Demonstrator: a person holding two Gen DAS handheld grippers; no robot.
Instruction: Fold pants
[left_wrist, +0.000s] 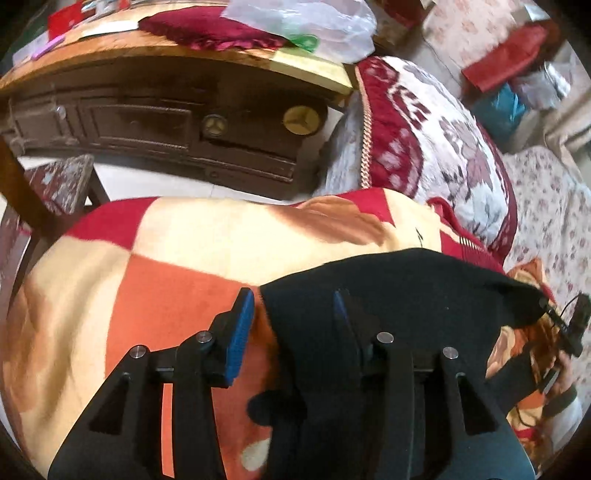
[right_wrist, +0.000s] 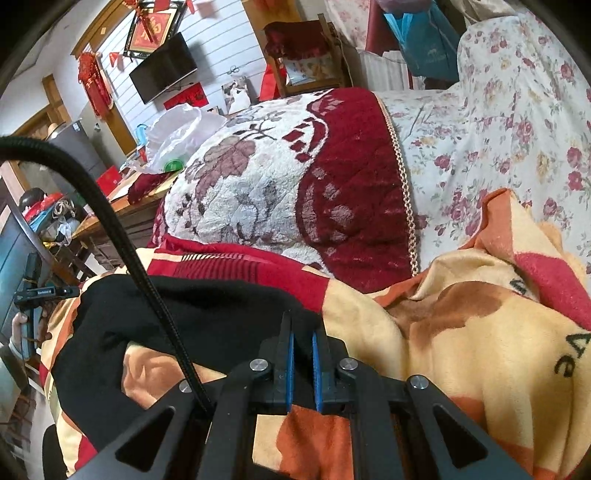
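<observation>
left tool (left_wrist: 291, 317) open over black pants (left_wrist: 406, 295); right tool (right_wrist: 302, 332) pinches them.

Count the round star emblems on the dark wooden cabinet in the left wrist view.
2: a dark emblem on the cabinet front, and a gold emblem just right of it. Others may be hidden.

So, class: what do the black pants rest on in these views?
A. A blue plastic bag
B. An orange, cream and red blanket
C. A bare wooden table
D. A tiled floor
B: the black pants lie spread on the orange, cream and red blanket.
</observation>
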